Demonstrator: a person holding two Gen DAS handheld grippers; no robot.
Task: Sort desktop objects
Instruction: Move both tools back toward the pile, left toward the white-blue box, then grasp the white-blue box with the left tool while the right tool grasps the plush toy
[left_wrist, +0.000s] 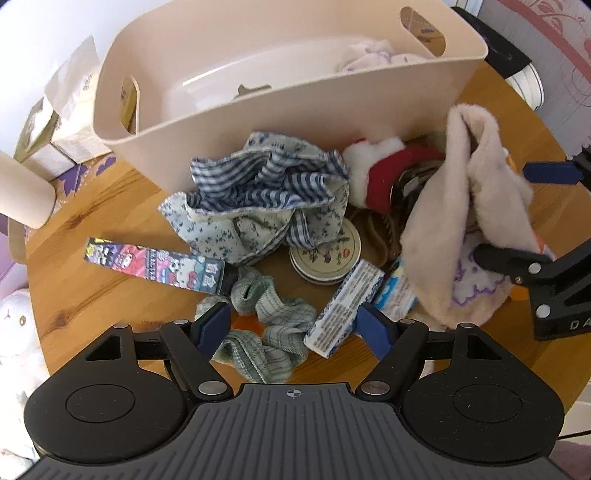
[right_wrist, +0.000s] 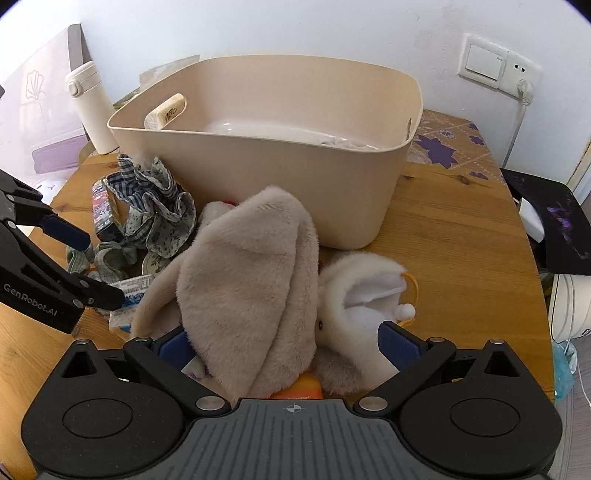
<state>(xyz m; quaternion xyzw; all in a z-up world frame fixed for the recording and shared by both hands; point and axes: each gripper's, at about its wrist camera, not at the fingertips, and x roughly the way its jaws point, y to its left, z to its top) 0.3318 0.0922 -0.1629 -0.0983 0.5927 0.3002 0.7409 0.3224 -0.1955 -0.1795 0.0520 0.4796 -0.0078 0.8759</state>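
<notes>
A beige plastic bin (left_wrist: 280, 110) stands on the wooden table (left_wrist: 110, 280); it also shows in the right wrist view (right_wrist: 295, 177). In front of it lies a pile: a blue patterned cloth (left_wrist: 258, 195), a green striped cloth (left_wrist: 262, 332), a cartoon-printed box (left_wrist: 155, 266), a round tin (left_wrist: 325, 254), a blue-and-white carton (left_wrist: 343, 310) and a red-and-white plush (left_wrist: 380, 170). My left gripper (left_wrist: 295, 325) is open over the green cloth and carton. My right gripper (right_wrist: 288, 343) is open around a beige plush (right_wrist: 251, 284), also seen in the left wrist view (left_wrist: 465, 221).
A cream bottle (right_wrist: 92, 110) stands left of the bin. White packages (left_wrist: 70, 110) lie behind it. A purple patterned mat (right_wrist: 443, 144), a dark pad (right_wrist: 554, 229), and a wall socket (right_wrist: 498, 70) are at the right. A white plush (left_wrist: 14, 332) lies off the table's left edge.
</notes>
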